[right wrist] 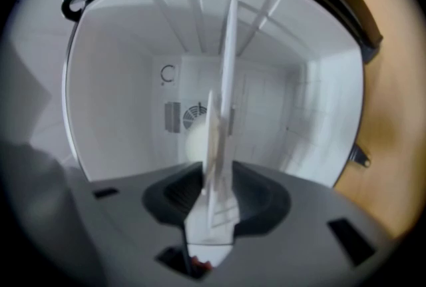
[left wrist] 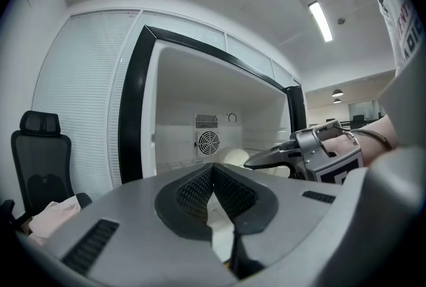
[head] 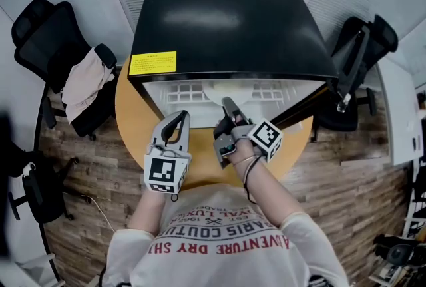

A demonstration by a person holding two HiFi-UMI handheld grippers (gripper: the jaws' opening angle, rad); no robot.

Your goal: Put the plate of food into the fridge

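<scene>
White plate of food (right wrist: 226,72) lies inside the black fridge (head: 233,19), its rim between the parted jaws of your right gripper (head: 228,108) at frame centre; your left gripper (head: 178,118) is closed, empty.

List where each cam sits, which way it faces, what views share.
Head view: on the person's head, steeply down on the fridge and table; shows shirt, forearms, left gripper, right gripper.
Left gripper view: on the left gripper, facing into the open fridge; shows its shut jaws and the right gripper.
Right gripper view: on the right gripper, rolled sideways, facing into the fridge; its open jaws straddle the plate rim.
Shared: both gripper views see the fridge's rear fan.
</scene>
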